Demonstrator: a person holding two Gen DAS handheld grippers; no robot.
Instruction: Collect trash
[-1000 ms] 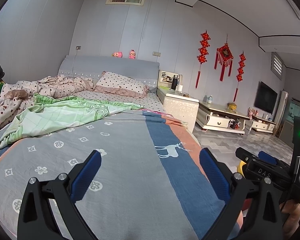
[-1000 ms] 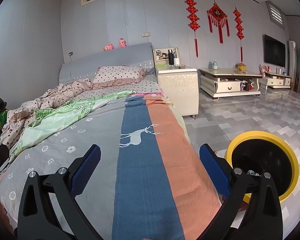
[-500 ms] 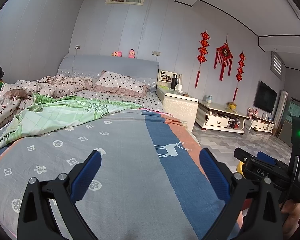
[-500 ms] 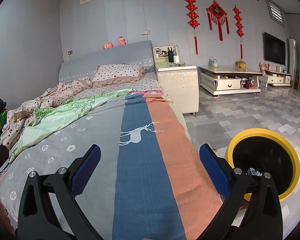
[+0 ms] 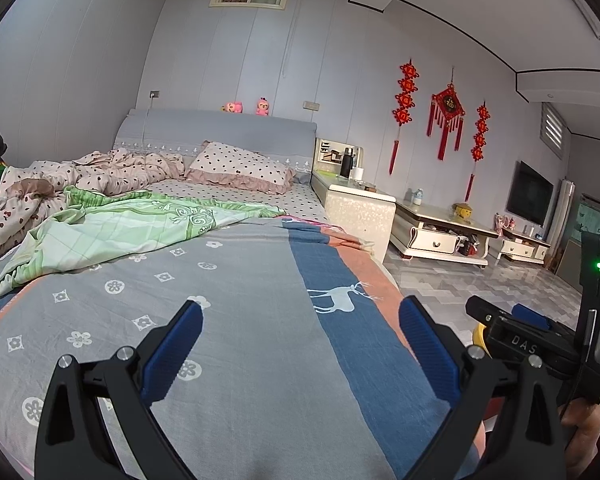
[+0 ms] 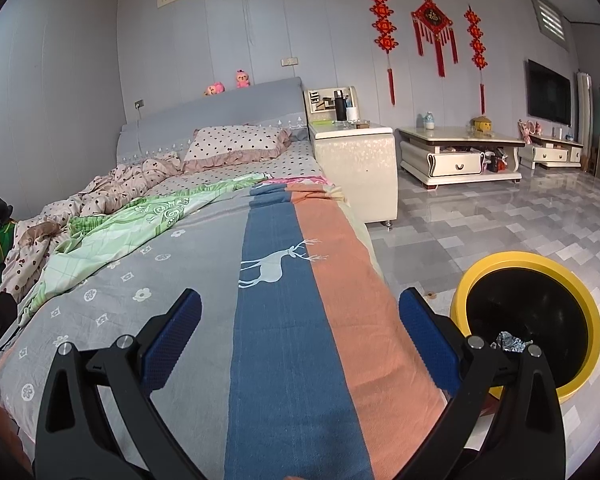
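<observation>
A yellow-rimmed black trash bin (image 6: pixel 580 292) stands on the floor right of the bed, with a crumpled silvery piece of trash (image 6: pixel 510 342) inside it. My right gripper (image 6: pixel 300 320) is open and empty over the striped bedspread (image 6: pixel 284 320), left of the bin. My left gripper (image 5: pixel 300 332) is open and empty over the same bedspread (image 5: pixel 260 320). In the left wrist view the right gripper's body (image 5: pixel 540 344) shows at the right edge, hiding most of the bin (image 5: pixel 477 336). I see no loose trash on the bedspread.
A green blanket (image 5: pixel 112 232), a dotted quilt (image 5: pixel 116 168) and a pillow (image 5: pixel 240 166) lie at the bed's far end. A cream nightstand (image 6: pixel 354 168) and low cabinets (image 6: pixel 458 154) stand along the far wall. Grey tiled floor (image 6: pixel 500 216) lies right of the bed.
Both grippers have risen and tilted slightly; the bin and the trash inside it show more fully in the right wrist view. Both stay open and empty.
</observation>
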